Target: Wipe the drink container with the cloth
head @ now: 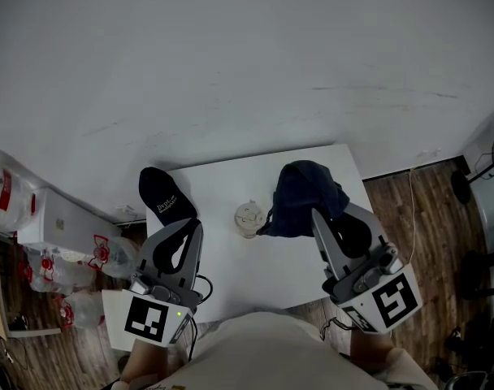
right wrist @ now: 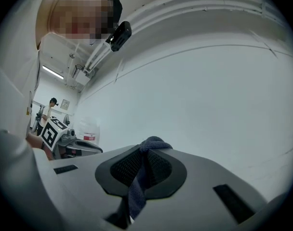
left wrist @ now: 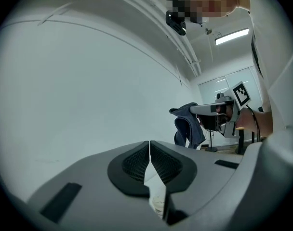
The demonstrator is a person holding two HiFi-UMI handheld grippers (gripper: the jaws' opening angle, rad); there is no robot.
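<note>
R gripper clamps cloth; L gripper jaws together; cup on table.

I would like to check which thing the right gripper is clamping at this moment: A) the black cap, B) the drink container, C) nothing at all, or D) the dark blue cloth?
D: in the right gripper view the right gripper has its pads pinched on the dark blue cloth, while the drink container and black cap sit free on the table.
</note>
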